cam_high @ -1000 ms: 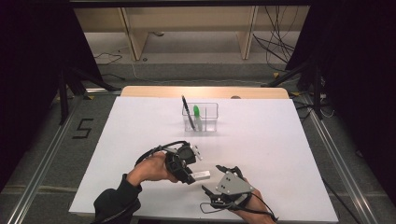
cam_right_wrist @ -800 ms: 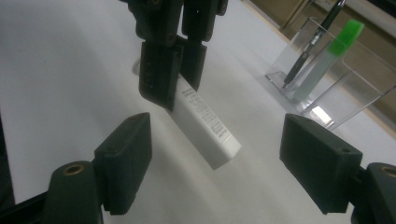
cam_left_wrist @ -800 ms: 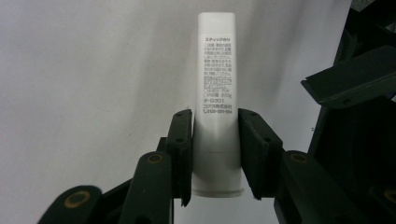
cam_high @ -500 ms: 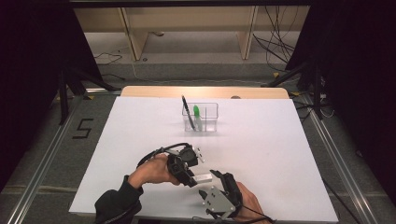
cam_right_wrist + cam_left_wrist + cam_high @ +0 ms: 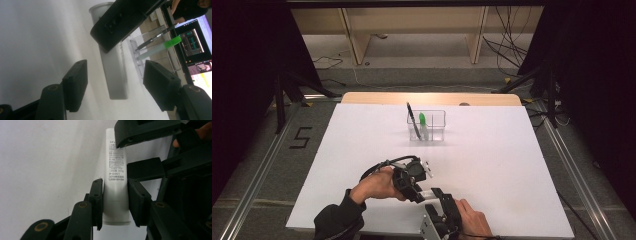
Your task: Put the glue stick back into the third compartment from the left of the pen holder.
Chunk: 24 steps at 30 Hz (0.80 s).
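Plainly, the white tube (image 5: 115, 185) was long and slim, with small dark print down one face and a flat end. It sat pinched between the pads of the left gripper (image 5: 115, 202), above the white table (image 5: 492, 165) and well short of the clear holder (image 5: 427, 126), which held a black pen (image 5: 412, 117) and a green-capped marker (image 5: 423, 122). The right gripper (image 5: 115, 86) had just been closing, its jaws either side of the tube's free end but not touching it.
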Each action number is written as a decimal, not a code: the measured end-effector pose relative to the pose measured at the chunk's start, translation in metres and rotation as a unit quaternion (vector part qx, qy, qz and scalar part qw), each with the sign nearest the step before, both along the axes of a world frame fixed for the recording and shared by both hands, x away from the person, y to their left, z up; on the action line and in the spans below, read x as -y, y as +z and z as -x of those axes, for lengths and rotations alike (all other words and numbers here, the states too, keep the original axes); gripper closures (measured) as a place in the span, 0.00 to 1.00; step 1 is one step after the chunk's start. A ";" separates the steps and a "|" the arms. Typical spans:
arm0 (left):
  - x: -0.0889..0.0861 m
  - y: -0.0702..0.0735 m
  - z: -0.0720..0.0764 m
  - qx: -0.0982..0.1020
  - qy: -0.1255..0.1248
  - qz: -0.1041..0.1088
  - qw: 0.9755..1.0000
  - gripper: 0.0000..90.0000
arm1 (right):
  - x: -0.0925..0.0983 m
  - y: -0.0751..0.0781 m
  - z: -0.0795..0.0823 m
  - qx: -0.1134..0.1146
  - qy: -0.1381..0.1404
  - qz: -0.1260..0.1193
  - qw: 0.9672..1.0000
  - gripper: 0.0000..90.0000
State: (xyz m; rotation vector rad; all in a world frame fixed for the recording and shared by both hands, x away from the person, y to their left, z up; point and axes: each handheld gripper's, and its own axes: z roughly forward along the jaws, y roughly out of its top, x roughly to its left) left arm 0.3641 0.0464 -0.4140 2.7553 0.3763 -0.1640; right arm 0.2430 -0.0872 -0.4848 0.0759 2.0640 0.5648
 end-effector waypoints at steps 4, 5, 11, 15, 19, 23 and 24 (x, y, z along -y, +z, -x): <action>0.000 0.001 0.001 -0.002 -0.001 -0.002 1.000 0.74 | -0.003 -0.003 0.001 0.021 -0.004 0.025 0.999 0.47; 0.000 0.001 0.002 -0.001 0.002 0.000 1.000 0.74 | -0.004 -0.004 0.002 0.026 -0.010 0.026 0.999 0.48; 0.003 0.002 0.004 -0.002 -0.008 -0.004 1.000 0.74 | -0.009 -0.008 0.004 0.055 -0.005 0.059 0.997 0.54; 0.004 0.003 0.005 -0.004 -0.008 -0.001 1.000 0.74 | -0.010 -0.010 0.006 0.068 -0.001 0.068 0.995 0.58; 0.005 0.003 0.006 -0.008 -0.009 0.000 1.000 0.74 | -0.012 -0.012 0.007 0.076 0.002 0.079 0.994 0.61; 0.005 0.004 0.007 -0.010 -0.010 0.001 1.000 0.74 | -0.013 -0.014 0.008 0.086 0.000 0.087 0.993 0.66; 0.005 0.004 0.007 -0.010 -0.009 0.000 1.000 0.74 | -0.014 -0.014 0.008 0.088 -0.001 0.085 0.992 0.67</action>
